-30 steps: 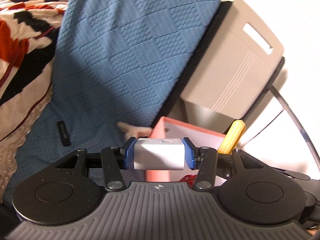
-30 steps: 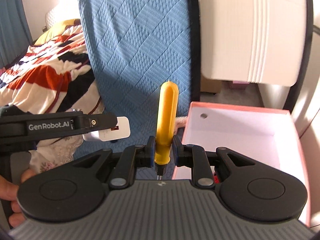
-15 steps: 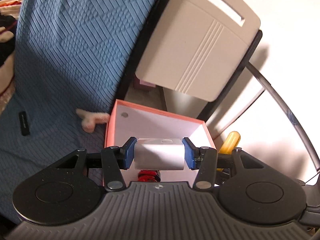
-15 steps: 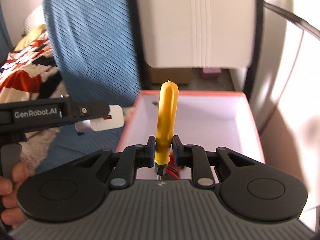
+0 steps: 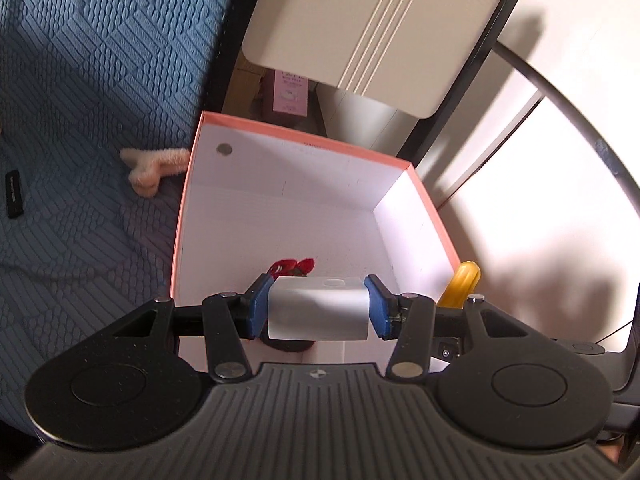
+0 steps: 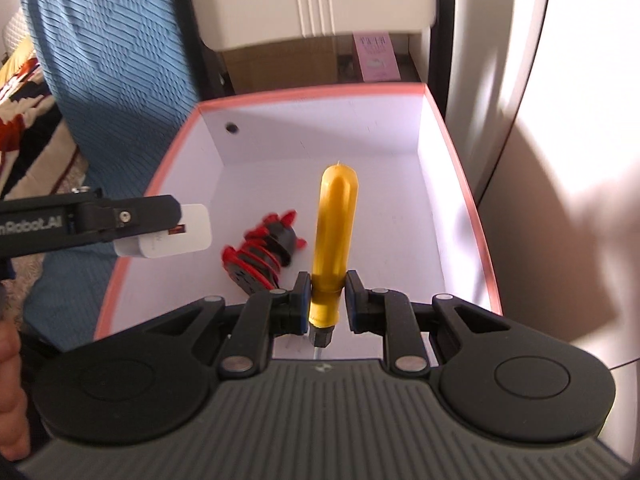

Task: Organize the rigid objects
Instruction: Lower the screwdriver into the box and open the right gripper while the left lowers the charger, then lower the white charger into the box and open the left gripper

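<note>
My left tool (image 5: 318,309) grips a white charger block (image 5: 318,314) across its width, the blue pads (image 5: 256,312) pressed flat on both ends. My right tool (image 6: 327,302) is closed on a yellow-handled screwdriver (image 6: 335,236), the handle pointing away from me and the metal shank just showing below the pads.

A second ago both tools were out over the blue quilted cover (image 5: 100,92), with the pink-rimmed box (image 5: 188,208) only at the right edge of my left view. Half a second ago the box had slid to the middle. Now it fills both views and I look straight down into its white interior. In the right view the screwdriver hangs over the middle of the box floor, and the charger, seen from the side in my left tool (image 6: 120,220), sits above the box's left rim. In the left view the charger hovers over the near end of the box, and the yellow handle (image 5: 460,284) peeks up just outside the right wall.

A red and black object (image 6: 260,252) lies on the box floor at the near left; I cannot make out what it is. A cream fuzzy item (image 5: 154,166) rests on the cover, touching the box's far left corner. The beige chair back (image 5: 380,20) stands beyond the box.
</note>
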Demonstrator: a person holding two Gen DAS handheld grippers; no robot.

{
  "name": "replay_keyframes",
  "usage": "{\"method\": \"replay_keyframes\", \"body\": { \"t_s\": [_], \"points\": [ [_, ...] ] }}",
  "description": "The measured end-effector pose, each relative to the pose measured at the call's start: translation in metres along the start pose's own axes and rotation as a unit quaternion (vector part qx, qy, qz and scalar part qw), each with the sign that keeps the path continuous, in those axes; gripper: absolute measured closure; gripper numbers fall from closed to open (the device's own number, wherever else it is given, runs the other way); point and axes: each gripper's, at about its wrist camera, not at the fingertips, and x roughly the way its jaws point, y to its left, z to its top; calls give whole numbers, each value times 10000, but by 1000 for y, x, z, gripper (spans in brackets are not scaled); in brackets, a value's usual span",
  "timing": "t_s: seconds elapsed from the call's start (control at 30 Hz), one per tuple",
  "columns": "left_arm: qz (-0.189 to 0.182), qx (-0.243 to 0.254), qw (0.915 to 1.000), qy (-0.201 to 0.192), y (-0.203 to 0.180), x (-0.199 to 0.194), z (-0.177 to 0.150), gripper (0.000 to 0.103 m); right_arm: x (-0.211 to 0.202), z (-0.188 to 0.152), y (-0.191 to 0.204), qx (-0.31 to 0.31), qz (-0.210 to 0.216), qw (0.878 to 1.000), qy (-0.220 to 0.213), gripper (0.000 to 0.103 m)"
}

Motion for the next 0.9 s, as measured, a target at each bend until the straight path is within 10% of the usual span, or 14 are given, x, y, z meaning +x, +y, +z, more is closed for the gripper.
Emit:
{"method": "replay_keyframes", "body": {
  "t_s": [0.9],
  "points": [
    [110,90,9999,63,-3,11,2,46,-8,5,-7,177,67,9995,-255,81]
  ]
}}
